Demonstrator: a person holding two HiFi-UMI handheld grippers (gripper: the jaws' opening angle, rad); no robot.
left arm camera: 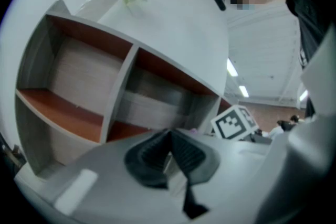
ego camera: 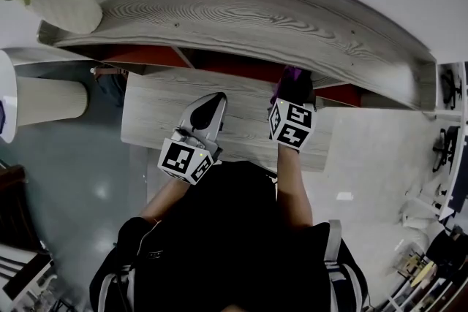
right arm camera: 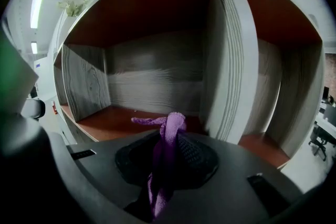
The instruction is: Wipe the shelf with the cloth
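Fingers of the right gripper are clamped on the purple cloth, which is bunched between the tips, one end poking forward and the rest trailing back down between the pads. Right gripper points into a compartment of the shelf with red-brown floor and ceiling and a wood-grain back wall; an upright divider stands just to its right. Cloth sits above the red-brown floor board; contact with that board cannot be confirmed. Head view places this gripper's tips at the mouth of the shelf, under its curved wood-grain top. Left gripper is outside the shelf, over a lower wood-grain board; its fingers are closed tip to tip with nothing between them. White vase with greenery stands at the left end of the shelf top. Marker cube noted on each gripper
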